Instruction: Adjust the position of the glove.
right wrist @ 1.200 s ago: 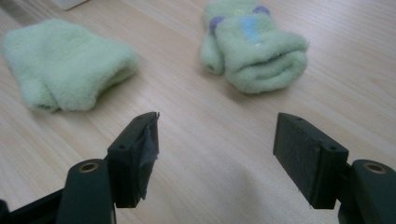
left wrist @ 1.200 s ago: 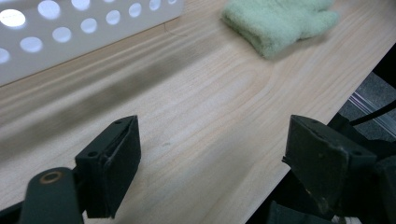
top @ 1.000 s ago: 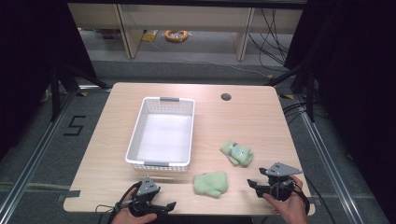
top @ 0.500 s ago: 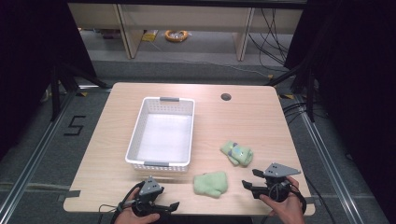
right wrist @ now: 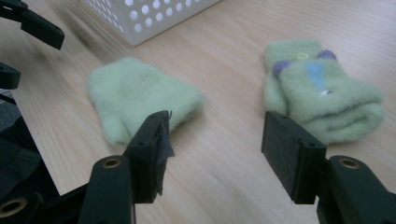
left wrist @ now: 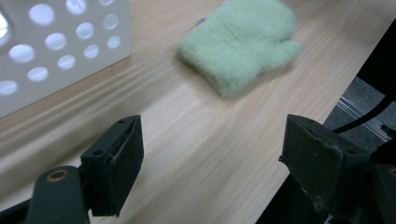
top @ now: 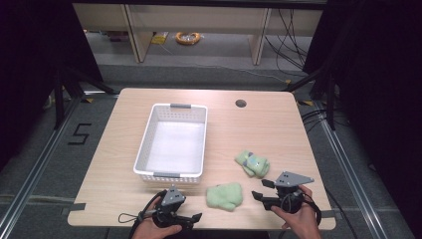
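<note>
Both green mittens (top: 225, 196) (top: 253, 164) lie just right of the white basket (top: 172, 142), looking soft, light and limp, best pinched mid-body by the gaping left tongs (left wrist: 210, 161) or right tongs (right wrist: 215, 149)

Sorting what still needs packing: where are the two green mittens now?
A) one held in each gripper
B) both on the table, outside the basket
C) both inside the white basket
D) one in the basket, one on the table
B: the plain mitten and the patterned mitten both lie on the wooden table, while the white basket holds nothing.
</note>
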Demonstrator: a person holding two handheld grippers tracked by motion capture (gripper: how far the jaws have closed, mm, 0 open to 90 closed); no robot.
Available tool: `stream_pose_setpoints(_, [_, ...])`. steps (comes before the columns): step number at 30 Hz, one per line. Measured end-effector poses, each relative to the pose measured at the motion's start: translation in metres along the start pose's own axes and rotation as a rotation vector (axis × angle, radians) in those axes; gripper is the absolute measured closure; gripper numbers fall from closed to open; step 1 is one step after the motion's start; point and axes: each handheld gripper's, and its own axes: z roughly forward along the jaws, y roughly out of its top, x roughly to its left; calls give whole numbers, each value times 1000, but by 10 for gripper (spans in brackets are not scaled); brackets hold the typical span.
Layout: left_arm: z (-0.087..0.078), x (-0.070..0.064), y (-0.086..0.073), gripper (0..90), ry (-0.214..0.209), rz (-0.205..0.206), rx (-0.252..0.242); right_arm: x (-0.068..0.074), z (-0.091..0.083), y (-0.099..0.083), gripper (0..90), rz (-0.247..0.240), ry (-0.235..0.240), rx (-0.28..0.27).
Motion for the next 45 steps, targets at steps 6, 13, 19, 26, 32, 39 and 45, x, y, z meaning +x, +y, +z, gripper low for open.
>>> stream_pose_setpoints(6, [7,-5,11,244,-14,38,-16,5,11,13,467,-36,18,9])
stream_pose_setpoints(13, [19,-10,20,289,-15,39,-32,9,31,27,501,-65,39,43])
stream_pose_setpoints(19, [31,-13,24,345,-45,51,-2,7,48,34,537,-77,56,83])
stream_pose_setpoints(26, [39,-14,30,401,-19,70,2,7,65,37,567,-96,53,112])
stream_pose_setpoints(32, [46,-13,30,477,1,98,31,5,73,34,611,-80,63,179])
stream_pose_setpoints(39, [49,-12,28,629,35,137,47,5,78,33,678,-55,72,206])
stream_pose_setpoints(45, [49,-10,29,782,24,140,39,4,80,31,787,-28,94,205])
